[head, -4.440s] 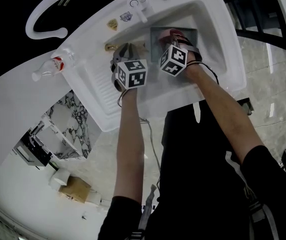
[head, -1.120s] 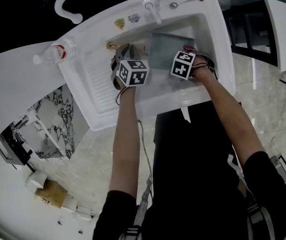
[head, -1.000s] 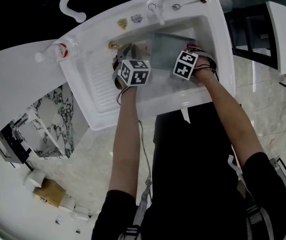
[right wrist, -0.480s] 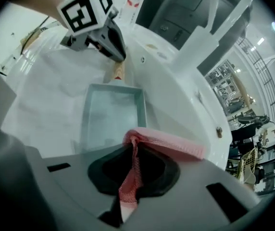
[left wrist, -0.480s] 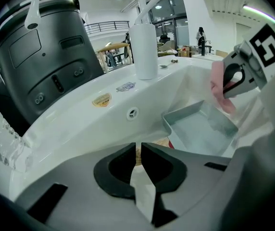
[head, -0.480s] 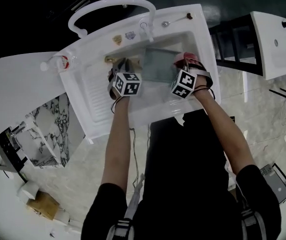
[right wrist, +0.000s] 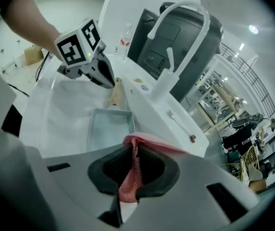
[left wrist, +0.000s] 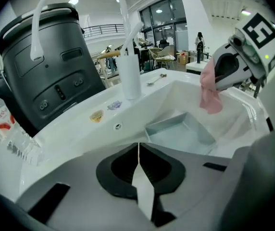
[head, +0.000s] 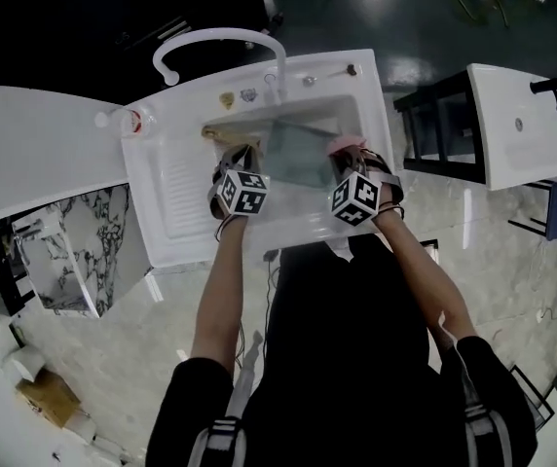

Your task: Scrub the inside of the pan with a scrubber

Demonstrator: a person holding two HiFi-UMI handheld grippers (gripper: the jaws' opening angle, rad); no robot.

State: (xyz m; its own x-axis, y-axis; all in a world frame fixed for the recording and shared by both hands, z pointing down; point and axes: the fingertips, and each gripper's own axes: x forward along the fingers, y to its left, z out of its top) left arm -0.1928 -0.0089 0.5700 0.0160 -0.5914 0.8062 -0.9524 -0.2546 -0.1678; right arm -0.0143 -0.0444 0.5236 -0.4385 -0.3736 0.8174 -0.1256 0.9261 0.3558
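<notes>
A rectangular grey pan [head: 298, 154] lies flat in the white sink [head: 376, 125], and shows in both gripper views too [left wrist: 181, 133] [right wrist: 109, 128]. A tan handle [right wrist: 115, 95] sticks out from its far end. My right gripper [right wrist: 132, 150] is shut on a pink mesh scrubber [right wrist: 129, 177]. It is held above the pan's right edge [head: 345, 152], clear of the pan. My left gripper [left wrist: 138, 147] is shut with nothing between its jaws. It hovers at the pan's left side [head: 232, 159], near the handle.
A white curved faucet [head: 274, 66] rises at the sink's back rim, with a spoon [head: 332, 74] lying beside it. The ribbed draining board [head: 176, 188] is to the left, and a plastic bottle [head: 123, 120] lies at its far corner. A white table [head: 512, 125] stands to the right.
The head camera has pulled back, so the sink looks smaller. Both grippers have drawn away from the pan, the right one taking the scrubber from inside the pan to above its right edge.
</notes>
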